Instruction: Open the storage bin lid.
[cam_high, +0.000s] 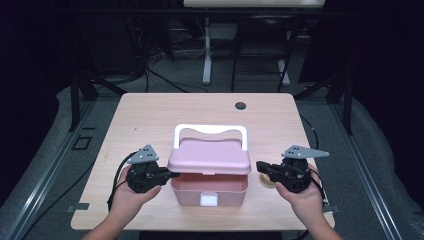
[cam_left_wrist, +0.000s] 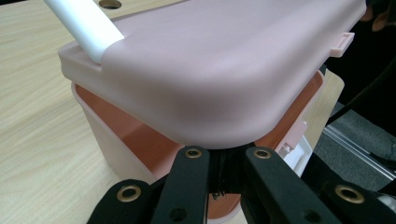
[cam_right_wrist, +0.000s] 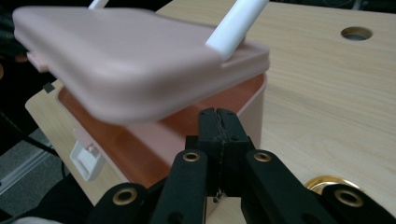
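While the pink box (cam_high: 209, 190) sat near the table's (cam_high: 150, 115) front edge, its lid (cam_high: 209, 159) was propped up at the near side, white handle (cam_high: 210, 130) lying behind; the left gripper (cam_high: 172, 175), jaws closed, had its tips under the lid's left edge, holding it up; the right gripper (cam_high: 260, 166), jaws together and empty, hovered just right of the box; a gold disc (cam_high: 267, 179) lay below it.
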